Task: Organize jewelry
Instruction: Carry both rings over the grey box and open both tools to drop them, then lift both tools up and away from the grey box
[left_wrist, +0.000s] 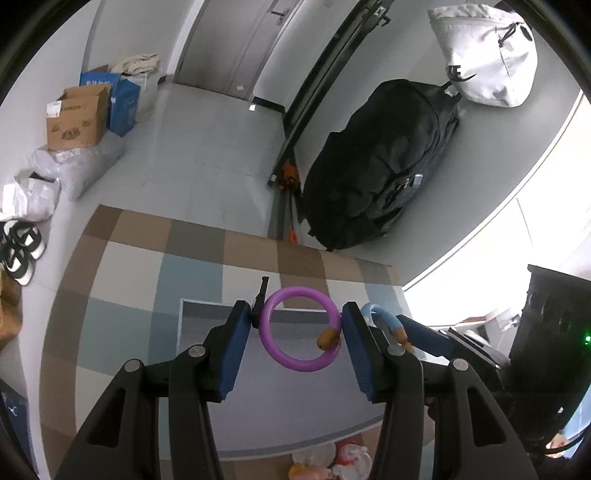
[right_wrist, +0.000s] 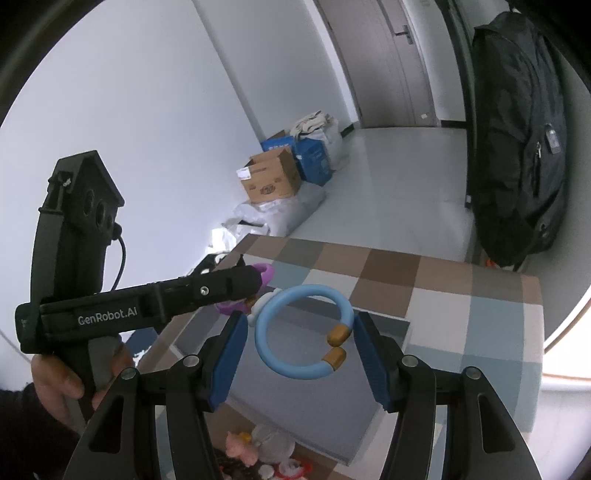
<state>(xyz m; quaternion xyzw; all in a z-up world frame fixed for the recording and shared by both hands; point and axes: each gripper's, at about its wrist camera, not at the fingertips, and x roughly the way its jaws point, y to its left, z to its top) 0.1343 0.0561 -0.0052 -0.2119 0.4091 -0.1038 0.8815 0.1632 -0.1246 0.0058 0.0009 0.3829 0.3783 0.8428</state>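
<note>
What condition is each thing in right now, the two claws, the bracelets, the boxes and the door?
Left gripper: shut on purple bracelet.
Purple bracelet: held above the tray, ends apart.
Right gripper: shut on blue bracelet.
Blue bracelet: held above the tray, ends apart.
Grey tray: lying flat.
Cardboard box: flaps open.
Door: closed.

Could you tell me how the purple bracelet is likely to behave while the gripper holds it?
The purple bracelet keeps its round shape between the left gripper pads, so it is probably fairly stiff. Its smooth, glossy tube may slip. Set down on edge, it could roll.
</note>
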